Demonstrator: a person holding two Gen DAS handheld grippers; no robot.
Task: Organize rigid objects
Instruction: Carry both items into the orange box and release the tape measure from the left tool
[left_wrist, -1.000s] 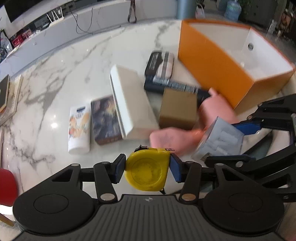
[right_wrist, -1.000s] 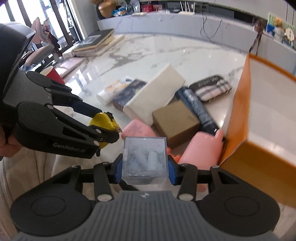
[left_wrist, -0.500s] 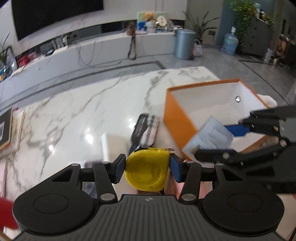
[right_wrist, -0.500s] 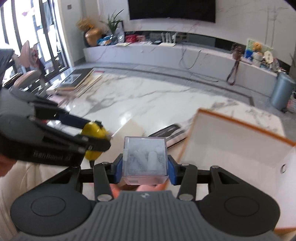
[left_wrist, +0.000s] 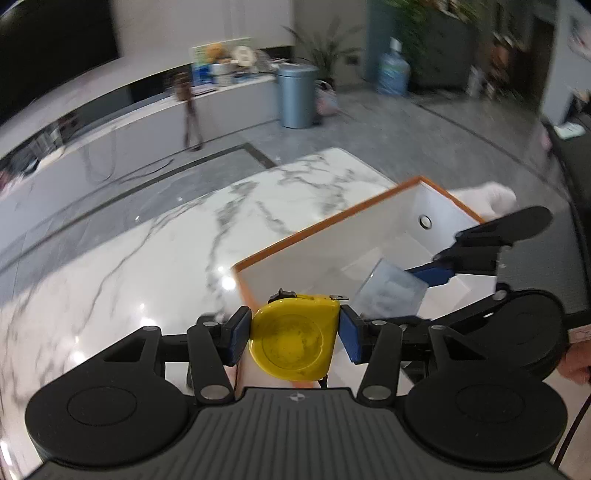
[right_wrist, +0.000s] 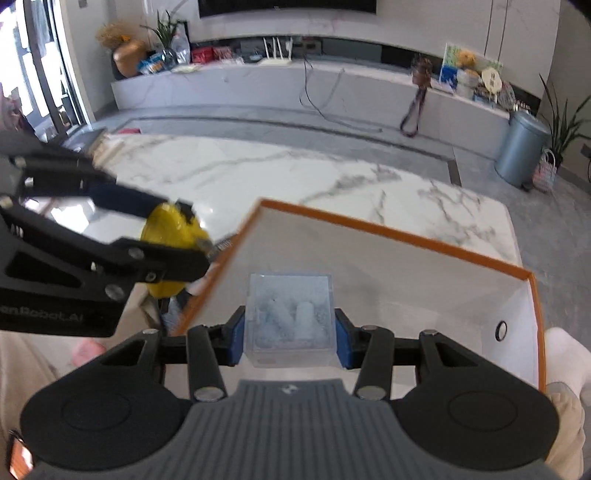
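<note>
My left gripper (left_wrist: 293, 332) is shut on a yellow tape measure (left_wrist: 293, 339), held above the near-left corner of an open orange box (left_wrist: 295, 236) with a white inside. My right gripper (right_wrist: 290, 328) is shut on a clear plastic case (right_wrist: 290, 314) with white pieces inside, held over the box's open inside (right_wrist: 388, 288). In the right wrist view the left gripper (right_wrist: 173, 240) and the tape measure (right_wrist: 166, 229) hang just left of the box's left rim. In the left wrist view the right gripper (left_wrist: 413, 295) and the clear case (left_wrist: 388, 295) hang over the box.
The box stands on a white marble table (left_wrist: 147, 258) near its far right corner. A pink item (right_wrist: 86, 350) lies low at the left, mostly hidden. A white cloth (right_wrist: 565, 354) lies by the box's right side. Floor and a grey bin (right_wrist: 521, 147) lie beyond.
Both grippers rose and moved toward the orange box with their loads. The clutter of boxes and pouches has dropped out of view below them. The clear case now hangs over the box's inside.
</note>
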